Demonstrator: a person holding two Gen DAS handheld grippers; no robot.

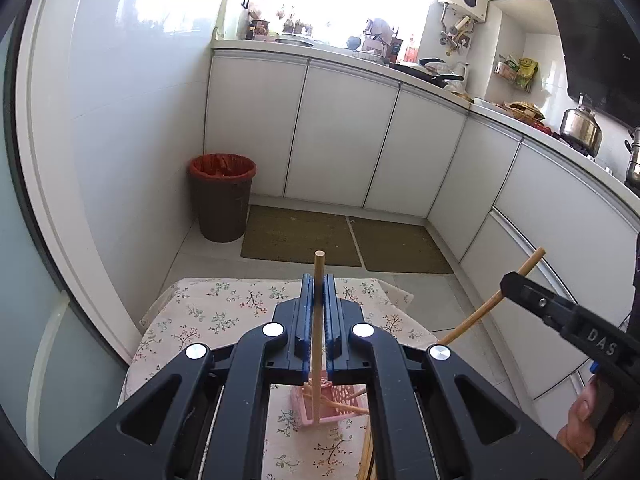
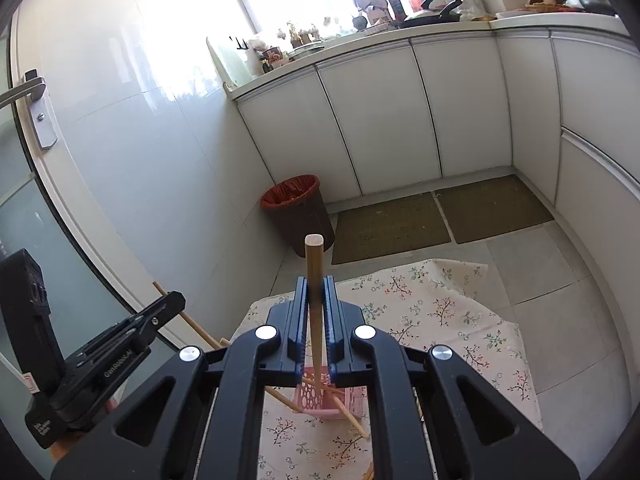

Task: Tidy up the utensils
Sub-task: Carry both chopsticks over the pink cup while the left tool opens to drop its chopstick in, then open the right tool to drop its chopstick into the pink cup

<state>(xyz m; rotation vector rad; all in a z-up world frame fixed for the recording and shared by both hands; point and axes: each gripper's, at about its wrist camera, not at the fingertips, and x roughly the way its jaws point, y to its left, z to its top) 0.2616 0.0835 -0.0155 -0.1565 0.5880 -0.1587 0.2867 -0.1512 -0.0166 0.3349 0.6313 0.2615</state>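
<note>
Left gripper [image 1: 319,304]: jaws closed down on a wooden chopstick [image 1: 318,320], blue pads tight on both sides of the shaft. The stick runs upright through the jaws, its blunt end poking out above the fingertips, its lower end down at the pink basket [image 1: 308,408].

Right gripper [image 2: 317,304]: same picture, jaws clamped on a second chopstick [image 2: 314,320], upright, top end clear above the fingertips, lower end reaching into the pink basket, seen here as a perforated pink box directly below the jaws.

From the left wrist view the right gripper shows at the right edge, its chopstick tilted, lower end heading toward the basket. From the right wrist view the left gripper sits at lower left, also with its stick tilted toward the basket.

Basket stands on a desk [image 2: 460,320] covered in a floral cloth. More loose chopsticks [image 2: 348,416] lean out of the basket at low angles, one tip resting on the cloth. Another few lie at the near edge of the desk, partly hidden by the gripper body.

Beyond the desk: tiled floor, two olive floor mats [image 1: 304,236], a brown bin [image 1: 222,196] with a red liner in the corner, white cabinets [image 1: 340,132] under a cluttered counter.
</note>
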